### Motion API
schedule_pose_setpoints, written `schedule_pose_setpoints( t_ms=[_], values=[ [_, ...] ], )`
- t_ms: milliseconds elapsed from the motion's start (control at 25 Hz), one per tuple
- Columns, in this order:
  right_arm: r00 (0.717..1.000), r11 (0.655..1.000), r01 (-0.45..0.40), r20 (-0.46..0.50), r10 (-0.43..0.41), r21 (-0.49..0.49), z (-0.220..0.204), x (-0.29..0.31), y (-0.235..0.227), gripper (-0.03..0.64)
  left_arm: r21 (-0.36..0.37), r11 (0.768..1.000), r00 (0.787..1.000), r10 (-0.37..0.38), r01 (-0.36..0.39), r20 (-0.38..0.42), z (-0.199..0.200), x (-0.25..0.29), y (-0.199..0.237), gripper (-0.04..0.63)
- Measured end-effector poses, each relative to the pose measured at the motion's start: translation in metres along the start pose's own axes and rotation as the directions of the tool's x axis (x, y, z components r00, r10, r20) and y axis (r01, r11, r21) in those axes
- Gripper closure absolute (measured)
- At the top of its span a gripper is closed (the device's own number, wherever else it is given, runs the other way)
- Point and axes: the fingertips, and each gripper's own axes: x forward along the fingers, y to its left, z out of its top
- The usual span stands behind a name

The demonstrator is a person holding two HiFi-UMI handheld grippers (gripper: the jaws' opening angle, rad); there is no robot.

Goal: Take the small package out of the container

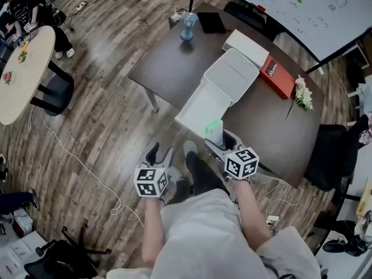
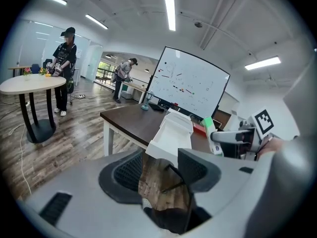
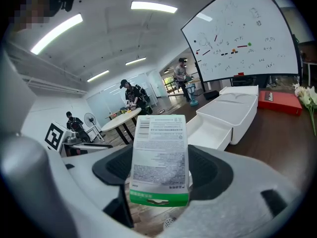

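Observation:
My right gripper (image 1: pixel 222 139) is shut on the small package (image 1: pixel 214 131), a flat white pouch with a green end. It holds the pouch in the air just off the near edge of the dark table (image 1: pixel 168 68). In the right gripper view the small package (image 3: pixel 159 157) stands upright between the jaws, its printed side facing the camera. The white container (image 1: pixel 231 74) lies on the table with its drawer (image 1: pixel 202 108) pulled out towards me. My left gripper (image 1: pixel 160 154) hangs open over the floor, left of the right one, with nothing between its jaws (image 2: pixel 161 170).
On the table are a red book (image 1: pixel 276 77), a white box (image 1: pixel 246 46), white flowers (image 1: pixel 301 95), a blue vase (image 1: pixel 188 27) and a black item (image 1: pixel 211 22). A black chair (image 1: pixel 328 156) stands right of the table. A round table (image 1: pixel 20 74) with people stands far left.

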Motion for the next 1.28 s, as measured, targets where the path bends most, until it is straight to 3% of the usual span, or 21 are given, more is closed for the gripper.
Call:
schedule_pose_setpoints(
  t_ms=[400, 920, 1280],
  values=[
    [1.000, 1.000, 0.000, 0.028, -0.001, 0.012, -0.011, -0.003, 0.009, 0.268, 0.020, 1.000, 1.000, -0.004, 0.004, -0.001, -0.008, -0.004, -0.006, 0.383],
    [0.995, 0.998, 0.035, 0.090, -0.040, 0.057, -0.006, -0.009, 0.006, 0.268, 0.096, 0.995, 1.000, -0.008, 0.007, 0.006, 0.000, -0.004, -0.022, 0.385],
    [0.995, 0.998, 0.009, 0.096, -0.014, 0.057, -0.009, -0.010, 0.013, 0.268, 0.143, 0.990, 1.000, -0.003, -0.001, 0.027, 0.006, -0.008, -0.034, 0.413]
  ],
)
